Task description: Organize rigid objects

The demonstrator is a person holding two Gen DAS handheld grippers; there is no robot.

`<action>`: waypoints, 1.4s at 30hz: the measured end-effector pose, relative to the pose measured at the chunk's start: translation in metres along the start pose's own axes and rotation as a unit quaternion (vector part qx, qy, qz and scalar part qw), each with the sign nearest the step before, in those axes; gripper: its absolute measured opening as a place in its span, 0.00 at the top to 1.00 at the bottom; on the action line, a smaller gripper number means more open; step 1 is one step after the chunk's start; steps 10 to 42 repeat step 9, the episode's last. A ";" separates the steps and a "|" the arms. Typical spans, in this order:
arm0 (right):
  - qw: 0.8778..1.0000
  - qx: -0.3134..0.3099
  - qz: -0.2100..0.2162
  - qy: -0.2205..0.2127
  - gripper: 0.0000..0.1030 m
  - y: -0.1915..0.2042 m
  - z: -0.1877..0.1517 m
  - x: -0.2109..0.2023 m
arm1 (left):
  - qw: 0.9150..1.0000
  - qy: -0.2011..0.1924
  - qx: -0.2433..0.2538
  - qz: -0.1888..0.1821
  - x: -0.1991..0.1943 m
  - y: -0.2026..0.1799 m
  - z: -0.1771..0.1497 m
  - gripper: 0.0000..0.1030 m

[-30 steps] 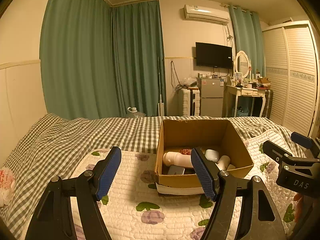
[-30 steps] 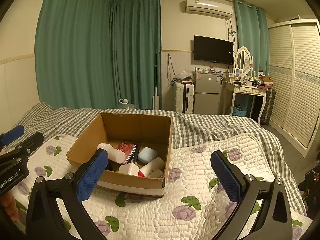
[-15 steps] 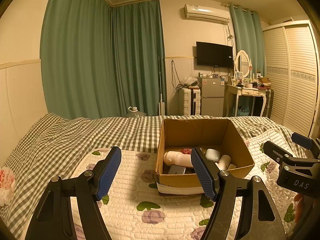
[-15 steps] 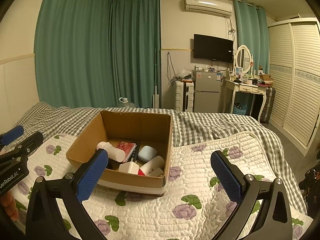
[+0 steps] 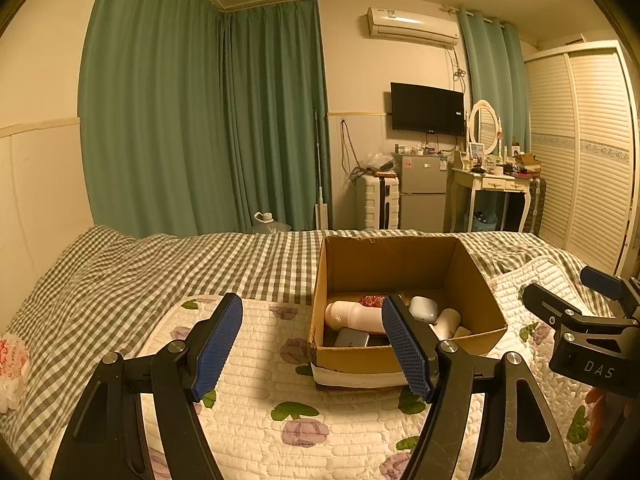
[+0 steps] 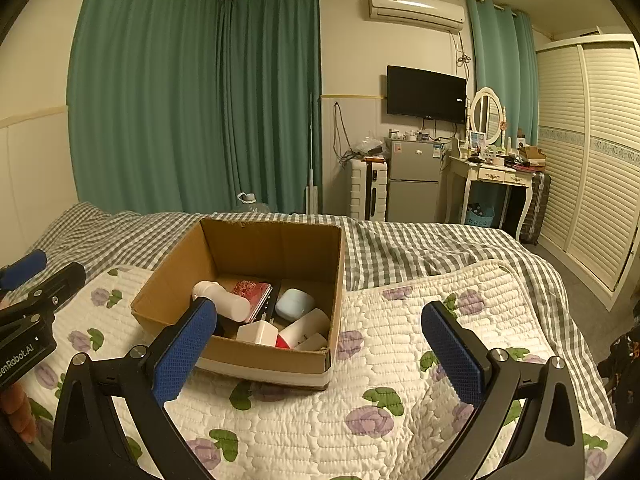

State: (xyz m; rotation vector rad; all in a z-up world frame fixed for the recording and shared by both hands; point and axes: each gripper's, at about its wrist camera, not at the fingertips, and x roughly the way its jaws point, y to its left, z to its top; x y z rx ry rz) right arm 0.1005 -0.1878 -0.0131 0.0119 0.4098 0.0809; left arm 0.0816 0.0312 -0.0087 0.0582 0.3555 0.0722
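**Small hard items wait in the box; both tools hang empty**

The cardboard box [image 6: 256,288] sits on the floral quilt [image 6: 400,360] of the bed, and the rigid things lie loose inside it. The left tool [image 5: 312,344] hovers short of the box's near left corner with its blue pads spread wide apart and nothing between them. The right tool [image 6: 320,348] is also spread wide and empty, its left pad in front of the box's near wall.

Inside, a white bottle [image 6: 222,302] lies on its side over a red patterned case [image 6: 252,292]. A pale blue rounded case [image 6: 294,304] lies beside them, with a white cube [image 6: 258,333] and a white cylinder [image 6: 308,324] nearer the front wall.

All of these look light and stiff, so a firm pinch should not crush them. The bottle and the cylinder are smooth and round and would probably roll or slip; a grip across the middle of the body looks safest. The blue case is domed and glossy, so its flatter long sides seem the better hold. The cube offers flat opposite faces, the easiest grip. The box walls crowd the items, so a steep approach from above seems wise.
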 end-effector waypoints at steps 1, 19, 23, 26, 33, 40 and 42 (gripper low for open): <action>1.000 0.000 0.001 0.000 0.00 0.000 0.000 0.000 | 1.000 0.000 0.000 0.001 0.000 0.000 0.000 0.27; 1.000 0.002 0.001 0.003 0.00 -0.001 0.001 0.001 | 1.000 -0.006 0.004 0.003 -0.002 -0.001 -0.001 0.27; 1.000 0.002 0.001 0.003 0.00 -0.001 0.001 0.001 | 1.000 -0.006 0.004 0.003 -0.002 -0.001 -0.001 0.27; 1.000 0.002 0.001 0.003 0.00 -0.001 0.001 0.001 | 1.000 -0.006 0.004 0.003 -0.002 -0.001 -0.001 0.27; 1.000 0.002 0.001 0.003 0.00 -0.001 0.001 0.001 | 1.000 -0.006 0.004 0.003 -0.002 -0.001 -0.001 0.27; 1.000 0.002 0.001 0.003 0.00 -0.001 0.001 0.001 | 1.000 -0.006 0.004 0.003 -0.002 -0.001 -0.001 0.27; 1.000 0.002 0.001 0.003 0.00 -0.001 0.001 0.001 | 1.000 -0.006 0.004 0.003 -0.002 -0.001 -0.001 0.27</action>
